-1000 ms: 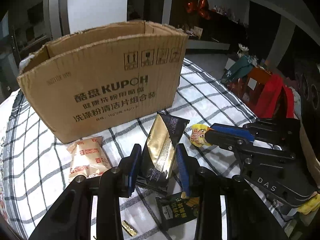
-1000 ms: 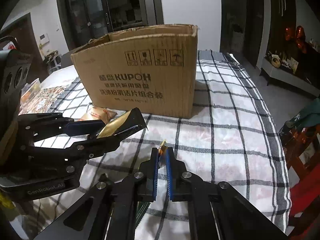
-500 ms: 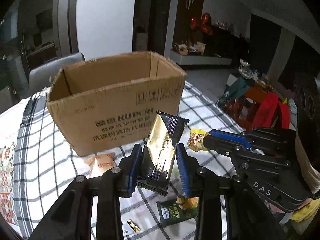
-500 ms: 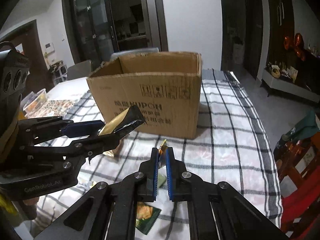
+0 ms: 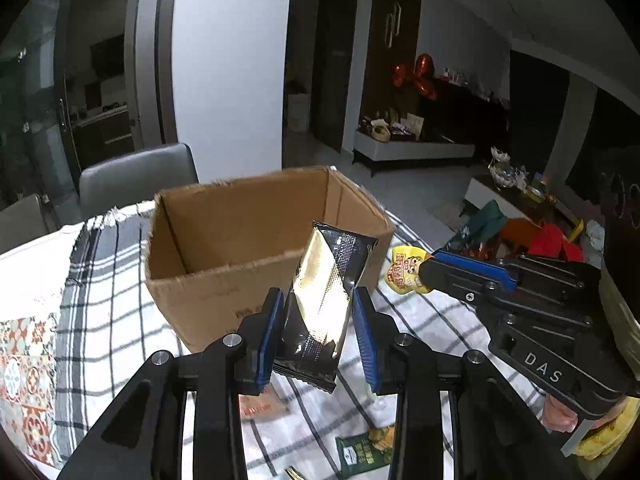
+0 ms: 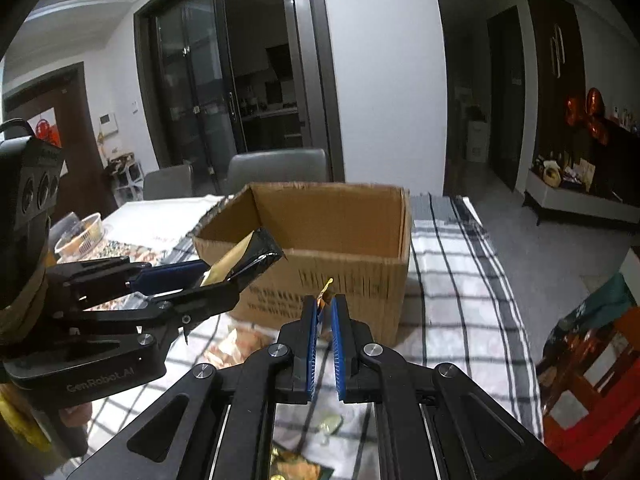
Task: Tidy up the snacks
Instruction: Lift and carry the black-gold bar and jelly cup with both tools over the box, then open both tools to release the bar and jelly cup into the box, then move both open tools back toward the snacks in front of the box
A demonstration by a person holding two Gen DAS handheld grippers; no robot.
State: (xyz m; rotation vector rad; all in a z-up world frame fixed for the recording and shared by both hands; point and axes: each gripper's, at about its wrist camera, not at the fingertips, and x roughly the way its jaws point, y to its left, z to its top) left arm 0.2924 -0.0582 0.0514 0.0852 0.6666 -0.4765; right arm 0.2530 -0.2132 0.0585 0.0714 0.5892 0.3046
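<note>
A grey chair (image 5: 136,178) stood beyond the far edge of a table covered with a black-and-white checked cloth (image 5: 100,280), ahead of the grippers. A patterned mat (image 5: 20,380) lay at the lower left. Red balloons (image 5: 416,76) hung above a low white cabinet (image 5: 412,152) to the right. Dark glass sliding doors (image 6: 208,92) filled the wall behind.

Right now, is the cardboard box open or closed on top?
Open. The cardboard box shows its inner walls in both wrist views, with no flap covering the top. Its floor is hidden.
</note>
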